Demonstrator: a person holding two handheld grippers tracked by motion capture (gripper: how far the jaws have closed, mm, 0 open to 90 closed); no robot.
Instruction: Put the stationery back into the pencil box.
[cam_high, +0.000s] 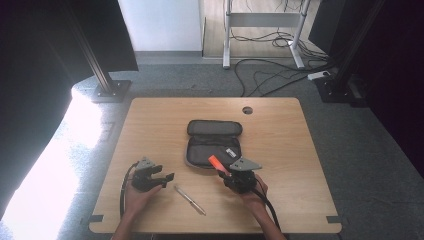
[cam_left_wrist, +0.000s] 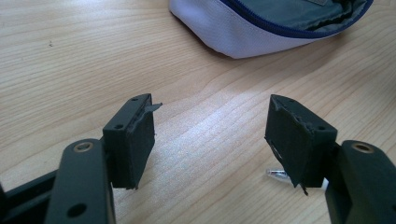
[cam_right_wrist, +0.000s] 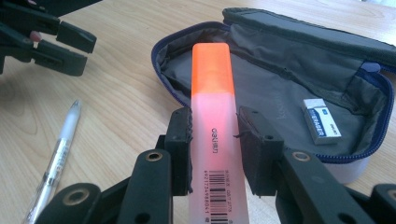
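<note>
An orange highlighter (cam_right_wrist: 213, 107) sticks out between the jaws of my right gripper (cam_right_wrist: 214, 140), which is shut on it; its orange cap (cam_high: 215, 161) points over the near edge of the open pencil case (cam_high: 212, 146). The case lies unzipped mid-table, and a white eraser (cam_right_wrist: 321, 120) rests inside it. My left gripper (cam_left_wrist: 210, 140) stands open low over bare wood, nothing between its pads; in the high view the left gripper (cam_high: 167, 177) sits at the front left. A clear pen (cam_high: 190, 200) lies on the table between the two hands.
The wooden table (cam_high: 150, 120) has a round cable hole (cam_high: 247, 110) at its back. The case's pale outer wall (cam_left_wrist: 233, 35) lies ahead of the left gripper. The pen's tip (cam_left_wrist: 275, 173) peeks out beside its right jaw.
</note>
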